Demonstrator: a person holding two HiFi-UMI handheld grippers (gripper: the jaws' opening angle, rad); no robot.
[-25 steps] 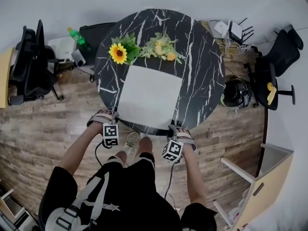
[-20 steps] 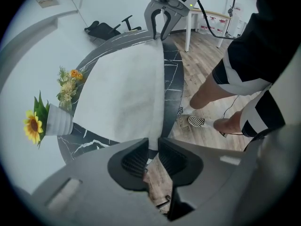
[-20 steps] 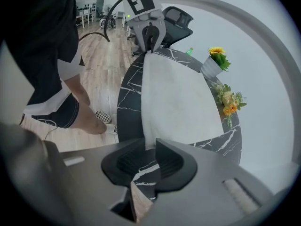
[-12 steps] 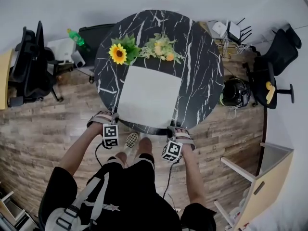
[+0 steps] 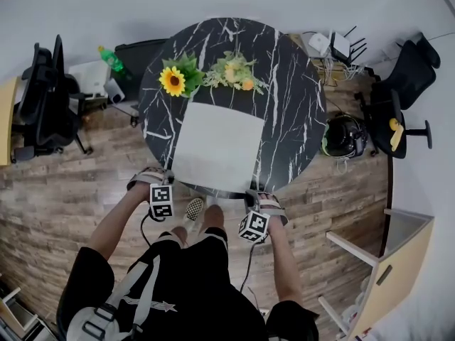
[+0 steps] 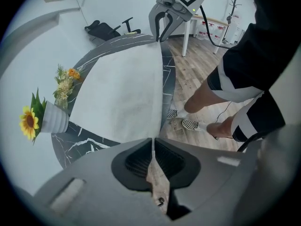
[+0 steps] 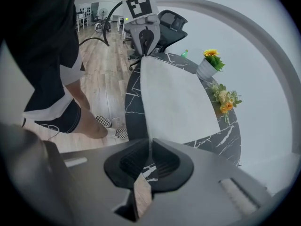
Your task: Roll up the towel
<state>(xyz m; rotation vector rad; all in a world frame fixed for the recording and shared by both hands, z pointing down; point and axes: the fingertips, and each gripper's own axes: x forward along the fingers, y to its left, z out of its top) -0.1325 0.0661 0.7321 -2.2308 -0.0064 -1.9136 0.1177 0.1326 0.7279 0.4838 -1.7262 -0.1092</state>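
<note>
A white towel [image 5: 217, 148] lies spread flat on the round black marble table [image 5: 298, 105]. My left gripper [image 5: 169, 183] stands at the towel's near left corner and points steeply down. In the left gripper view the towel [image 6: 122, 93] runs into the left gripper [image 6: 152, 142], whose jaws have just been closing and are shut on that corner. My right gripper [image 5: 250, 194] is at the near right corner. In the right gripper view the towel's [image 7: 174, 98] edge is pinched in the right gripper [image 7: 149, 147], which has also just been closing.
A sunflower in a white vase [image 5: 174, 80] and a bunch of yellow and orange flowers [image 5: 234, 69] stand just beyond the towel's far edge. The person's feet [image 5: 195, 206] are below the table's near rim. Office chairs [image 5: 43, 98] and a green bottle [image 5: 111, 54] stand around the table.
Both grippers stay at the towel's near corners and the towel lies as before; only the head view has shifted slightly.
</note>
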